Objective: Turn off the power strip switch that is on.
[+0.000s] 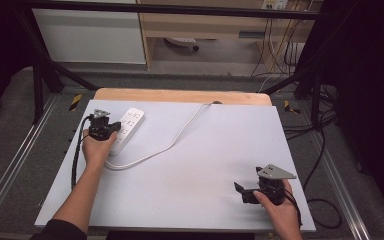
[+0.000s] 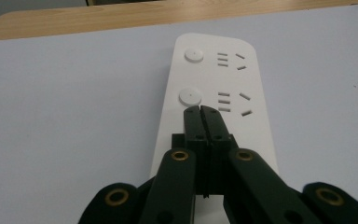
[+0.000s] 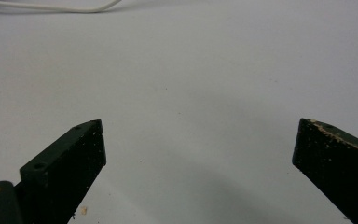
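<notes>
Left tongs point(image 2: 199, 108) clenched empty over white plastic power strip point(image 2: 214, 93) near tabletop's far-left corner: press nearest round button point(image 2: 190, 97) squarely; right tongs point(image 3: 198, 144) released, idle.

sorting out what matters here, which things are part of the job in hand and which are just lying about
In the job:
- power strip, white, flat on the table
- left gripper, shut, tips over the strip by its round buttons
- strip's white cable

Just lying about:
- right gripper, open above bare table
- cables on the floor
- wooden furniture behind
</notes>
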A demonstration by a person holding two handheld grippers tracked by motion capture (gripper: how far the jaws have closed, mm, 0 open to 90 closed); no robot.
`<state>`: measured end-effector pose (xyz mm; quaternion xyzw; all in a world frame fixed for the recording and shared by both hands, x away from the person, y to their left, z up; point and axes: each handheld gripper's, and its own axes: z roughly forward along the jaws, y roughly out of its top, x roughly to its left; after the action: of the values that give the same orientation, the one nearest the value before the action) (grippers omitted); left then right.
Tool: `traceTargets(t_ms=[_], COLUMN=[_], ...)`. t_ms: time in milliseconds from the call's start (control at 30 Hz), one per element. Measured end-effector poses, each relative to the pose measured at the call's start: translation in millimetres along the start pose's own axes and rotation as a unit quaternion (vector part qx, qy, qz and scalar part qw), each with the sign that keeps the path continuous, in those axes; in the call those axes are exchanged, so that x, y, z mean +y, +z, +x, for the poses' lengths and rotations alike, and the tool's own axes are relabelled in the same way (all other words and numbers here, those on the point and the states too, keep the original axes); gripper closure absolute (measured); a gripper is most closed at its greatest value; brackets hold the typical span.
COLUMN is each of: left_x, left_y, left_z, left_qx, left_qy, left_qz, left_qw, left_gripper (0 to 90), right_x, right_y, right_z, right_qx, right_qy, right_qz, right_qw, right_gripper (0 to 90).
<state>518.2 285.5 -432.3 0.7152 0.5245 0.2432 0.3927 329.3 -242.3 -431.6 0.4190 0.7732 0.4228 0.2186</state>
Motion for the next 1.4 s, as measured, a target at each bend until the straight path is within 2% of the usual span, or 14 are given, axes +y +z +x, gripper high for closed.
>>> traceTargets(t_ms=[233, 500, 600, 700, 733, 800, 1000, 1133, 1267, 1333, 1400], left_x=[4.7, 7.4, 8.5, 10.3, 11.0, 12.1, 15.1, 15.2, 15.2, 16.1, 17.5], left_y=[-5.9, -8.7, -10.3, -12.5, -13.1, -15.5, -22.6, -22.3, -23.1, -25.0, -26.9], left_z=[0.1, -0.6, -1.4, -2.8, -2.8, -1.8, -1.2, -3.4, -5.9, -8.0, -10.7], left_qx=[0.000, -0.001, -0.002, -0.005, 0.000, 0.000, -0.020, -0.025, -0.045, -0.055, -0.055], left_qy=[-0.012, 0.001, -0.001, 0.002, 0.001, -0.007, -0.020, -0.021, -0.041, -0.040, -0.034], left_qz=[-0.023, -0.027, -0.033, -0.042, -0.047, -0.056, -0.078, -0.075, -0.061, -0.063, -0.069], left_qw=[0.9997, 0.9996, 0.9994, 0.9991, 0.9989, 0.9984, 0.9965, 0.9966, 0.9963, 0.9957, 0.9955], left_gripper=[90.0, 90.0, 90.0, 90.0, 81.2, 71.9, 54.5, 39.1, 24.0, 17.1, 8.7], right_x=[-0.1, -0.1, -1.3, -1.5, -1.6, -1.7, -1.6, -1.0, -1.1, -1.1, -1.1], right_y=[0.4, 0.8, 1.2, 0.5, 0.4, -0.1, -0.1, -0.2, -0.5, -0.1, 0.9], right_z=[-0.2, -3.1, -4.1, -4.6, -5.1, -5.6, -7.3, -6.5, -6.3, -6.2, -5.6], right_qx=[-0.001, -0.007, -0.008, -0.010, -0.009, -0.010, -0.009, -0.007, -0.007, -0.005, -0.002], right_qy=[0.002, 0.014, 0.011, 0.018, 0.018, 0.019, 0.020, 0.020, 0.018, 0.018, 0.017], right_qz=[0.001, -0.001, 0.002, 0.000, -0.002, -0.001, -0.003, -0.003, -0.004, -0.004, -0.001], right_qw=[1.0000, 0.9999, 0.9999, 0.9998, 0.9998, 0.9998, 0.9998, 0.9998, 0.9998, 0.9998, 0.9998], right_gripper=[3.4, 3.7, 3.7, 3.7, 3.6, 3.6, 3.5, 3.3, 3.2, 3.2, 3.1])
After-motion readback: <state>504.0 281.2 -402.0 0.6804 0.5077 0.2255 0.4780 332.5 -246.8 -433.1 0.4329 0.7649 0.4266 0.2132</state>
